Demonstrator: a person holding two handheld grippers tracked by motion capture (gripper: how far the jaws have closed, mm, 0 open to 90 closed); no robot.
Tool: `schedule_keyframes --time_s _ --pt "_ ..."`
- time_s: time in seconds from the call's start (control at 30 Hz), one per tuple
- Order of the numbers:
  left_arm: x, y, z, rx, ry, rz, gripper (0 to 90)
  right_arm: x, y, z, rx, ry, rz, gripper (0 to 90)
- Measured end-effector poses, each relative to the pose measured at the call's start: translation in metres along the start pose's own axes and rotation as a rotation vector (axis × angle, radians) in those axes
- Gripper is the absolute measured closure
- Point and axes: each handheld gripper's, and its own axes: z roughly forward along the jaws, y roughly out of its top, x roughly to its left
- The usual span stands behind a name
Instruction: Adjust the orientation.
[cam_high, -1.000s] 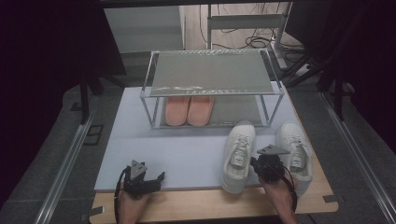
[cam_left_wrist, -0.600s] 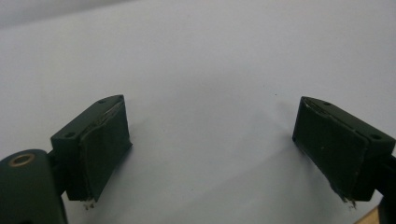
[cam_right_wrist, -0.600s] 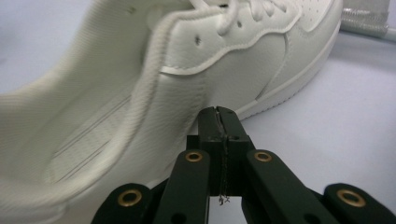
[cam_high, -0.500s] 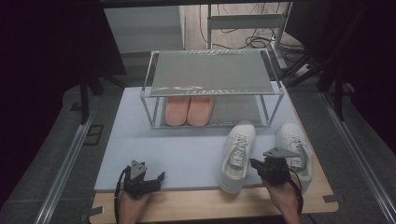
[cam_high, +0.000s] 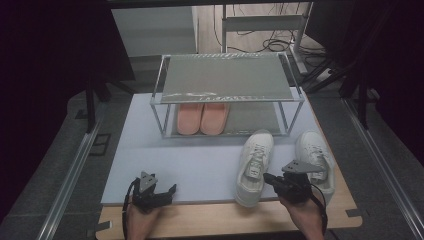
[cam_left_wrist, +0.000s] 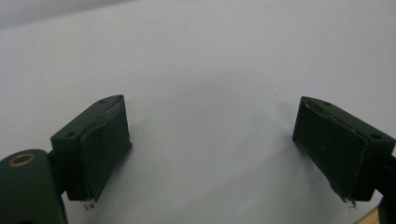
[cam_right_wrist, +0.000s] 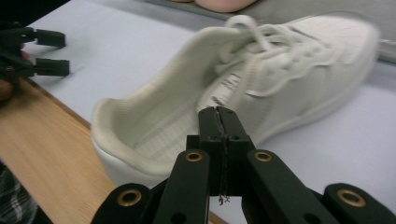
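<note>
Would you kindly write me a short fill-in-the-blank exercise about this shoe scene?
1. The pink slippers sit on the rack's ____ shelf.
2. The right claw is shut on the white sneaker's ____.
3. The left claw has its jaws ____.

Missing words: lower; collar; open

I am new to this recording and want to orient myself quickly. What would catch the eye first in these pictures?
Two white sneakers stand at the right on the pale mat: the left sneaker, and the right sneaker partly behind the right gripper, whose jaws are pressed together beside the left sneaker's opening. Behind them stands a metal shoe rack with pink slippers on its lower shelf. The left gripper rests open at the near left.
</note>
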Motion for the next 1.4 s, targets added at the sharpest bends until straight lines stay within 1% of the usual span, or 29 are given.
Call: schedule_keyframes --time_s 0.07,0.2,0.47,0.63,0.83,0.9,0.97,1.07,1.23,1.3,1.4 --pt "0.0 0.0 0.0 0.0 0.0 0.0 10.6 0.003 0.0 0.005 -0.004 0.023 -0.008 89.4" --pt "0.0 0.0 0.0 0.0 0.0 0.0 10.6 0.006 -0.002 0.013 0.005 0.042 -0.012 89.4" --pt "0.0 0.0 0.0 0.0 0.0 0.0 10.6 0.003 -0.004 0.012 0.01 0.034 -0.019 89.5" --pt "0.0 0.0 0.0 0.0 0.0 0.0 10.6 -0.005 -0.007 0.006 0.009 0.016 -0.004 89.5" --pt "0.0 0.0 0.0 0.0 0.0 0.0 10.6 -0.016 -0.01 -0.003 0.011 -0.041 0.01 89.5" --pt "0.0 0.0 0.0 0.0 0.0 0.0 10.6 -0.018 -0.01 -0.005 0.01 -0.051 0.018 89.5" --pt "0.0 0.0 0.0 0.0 0.0 -0.001 10.6 -0.02 -0.011 -0.006 0.007 -0.051 0.022 89.5" --pt "0.0 0.0 0.0 0.0 0.0 0.0 10.6 -0.017 -0.008 -0.008 0.012 -0.057 0.02 89.1" --pt "0.0 0.0 0.0 -0.001 0.0 -0.001 10.6 -0.019 -0.001 -0.018 -0.008 -0.073 0.03 78.5" --pt "0.0 0.0 0.0 0.001 0.001 0.0 10.6 -0.02 0.001 -0.02 0.004 -0.075 0.034 70.0" --pt "0.0 0.0 0.0 0.001 0.001 0.0 10.6 -0.023 0.005 -0.018 0.009 -0.068 0.055 63.3"
